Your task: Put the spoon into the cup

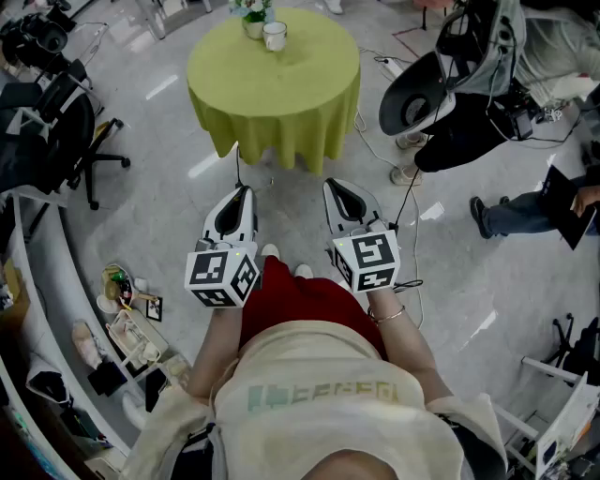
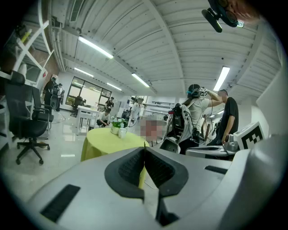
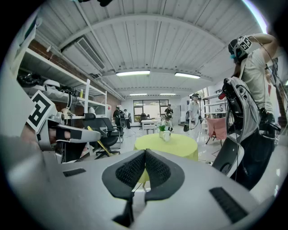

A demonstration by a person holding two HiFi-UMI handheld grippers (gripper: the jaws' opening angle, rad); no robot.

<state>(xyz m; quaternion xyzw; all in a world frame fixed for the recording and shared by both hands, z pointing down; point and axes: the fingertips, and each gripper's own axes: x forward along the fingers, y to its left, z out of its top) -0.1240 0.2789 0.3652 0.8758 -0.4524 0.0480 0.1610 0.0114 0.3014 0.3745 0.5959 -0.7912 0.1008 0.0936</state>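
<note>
A round table under a yellow-green cloth stands a few steps ahead of me. A white cup sits near its far edge, beside a small potted plant. I cannot make out a spoon in any view. My left gripper and right gripper are held side by side at waist height, well short of the table. Both are shut with nothing between their pads. In the left gripper view the cup shows far beyond the closed left gripper. In the right gripper view the cup stands past the shut right gripper.
A black office chair stands to the left, with a curved desk and clutter beside it. To the right are a black-and-white rig, a seated person's legs and cables on the glossy grey floor.
</note>
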